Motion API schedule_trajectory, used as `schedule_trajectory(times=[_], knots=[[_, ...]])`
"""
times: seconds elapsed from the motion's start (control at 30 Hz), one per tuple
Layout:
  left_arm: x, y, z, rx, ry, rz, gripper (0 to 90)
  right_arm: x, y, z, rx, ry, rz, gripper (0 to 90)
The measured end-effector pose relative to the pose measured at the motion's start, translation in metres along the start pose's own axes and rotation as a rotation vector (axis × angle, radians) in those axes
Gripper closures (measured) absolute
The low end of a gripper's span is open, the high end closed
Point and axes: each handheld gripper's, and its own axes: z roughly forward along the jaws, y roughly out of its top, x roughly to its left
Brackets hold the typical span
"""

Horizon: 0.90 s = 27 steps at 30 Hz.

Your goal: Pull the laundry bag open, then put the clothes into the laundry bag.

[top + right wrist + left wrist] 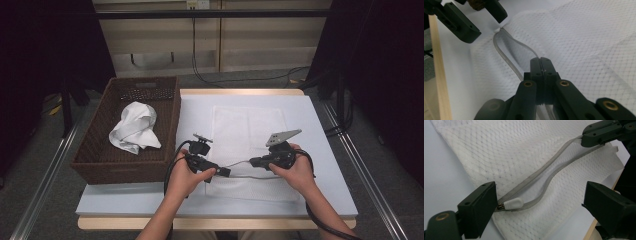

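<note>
The mesh laundry bag (248,135) lay flat beside the wicker basket (100,150), its zipper (541,173) half open. The right gripper (540,65) pinched the zipper tape; the left gripper (539,205) gaped around the pull tab (512,203). Next, it seemingly needed widening the opening.

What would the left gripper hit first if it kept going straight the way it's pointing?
Probably the white zipper pull on the mesh bag, which lies between the open left gripper jaws near one pad; depth is hard to judge.
</note>
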Motion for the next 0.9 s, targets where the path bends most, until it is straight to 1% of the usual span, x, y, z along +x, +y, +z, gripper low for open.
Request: schedule_trajectory(times=[0.03, 0.07, 0.1, 0.13, 0.17, 0.2, 0.23, 0.3, 0.37, 0.43, 0.47, 0.5, 0.57, 0.63, 0.67, 0.7, 0.8, 0.87, 0.9], knots=[[0.001, 0.001, -0.001, 0.011, 0.005, 0.025, 10.0, 0.000, 0.001, -0.001, 0.003, 0.006, 0.003, 90.0], [0.000, 0.001, -0.001, 0.015, 0.010, 0.030, 9.0, 0.001, 0.002, -0.002, 0.001, 0.006, 0.007, 90.0], [-0.001, 0.001, -0.001, 0.008, 0.012, 0.027, 8.1, 0.001, 0.002, -0.003, -0.005, 0.005, 0.013, 90.0], [0.000, 0.001, -0.002, 0.012, 0.010, 0.036, 6.8, 0.000, 0.002, -0.003, -0.006, 0.009, 0.017, 90.0], [0.000, 0.001, -0.003, 0.020, -0.006, 0.039, 6.4, 0.000, 0.002, -0.004, -0.008, 0.012, 0.022, 90.0], [0.000, 0.002, -0.003, 0.024, -0.004, 0.043, 6.3, -0.001, 0.001, -0.004, -0.002, 0.017, 0.040, 90.0], [-0.001, 0.001, -0.003, 0.023, 0.001, 0.044, 6.1, -0.001, 0.001, -0.004, 0.000, 0.021, 0.046, 90.0], [-0.002, 0.001, -0.003, 0.032, -0.003, 0.053, 5.7, -0.002, 0.001, -0.004, -0.007, 0.021, 0.049, 90.0], [-0.002, 0.002, -0.004, 0.036, -0.013, 0.049, 5.6, -0.001, 0.002, -0.004, -0.007, 0.026, 0.046, 90.0], [-0.002, 0.003, -0.006, 0.036, -0.007, 0.051, 5.4, -0.001, 0.003, -0.004, -0.008, 0.018, 0.034, 90.0], [-0.002, 0.004, -0.008, 0.038, 0.007, 0.056, 5.6, -0.001, 0.003, -0.005, -0.011, 0.020, 0.032, 90.0], [-0.001, 0.006, -0.010, 0.045, 0.001, 0.063, 5.6, -0.001, 0.003, -0.005, -0.011, 0.018, 0.034, 90.0], [-0.003, 0.008, -0.012, 0.035, -0.001, 0.054, 5.6, -0.001, 0.004, -0.006, -0.012, 0.020, 0.030, 90.0], [-0.003, 0.011, -0.015, 0.038, -0.009, 0.066, 5.4, -0.001, 0.005, -0.006, -0.015, 0.017, 0.029, 90.0], [-0.003, 0.012, -0.017, 0.045, -0.004, 0.080, 5.6, 0.000, 0.005, -0.006, -0.013, 0.020, 0.030, 90.0], [-0.002, 0.013, -0.018, 0.041, -0.008, 0.075, 5.4, 0.000, 0.005, -0.006, -0.015, 0.020, 0.027, 90.0], [-0.003, 0.015, -0.021, 0.038, 0.001, 0.071, 5.8, 0.000, 0.006, -0.006, -0.016, 0.017, 0.023, 90.0], [-0.003, 0.016, -0.022, 0.041, -0.005, 0.076, 5.9, 0.000, 0.006, -0.006, -0.014, 0.026, 0.021, 90.0], [-0.003, 0.017, -0.023, 0.044, -0.003, 0.082, 5.9, 0.000, 0.006, -0.006, -0.014, 0.022, 0.021, 90.0]])
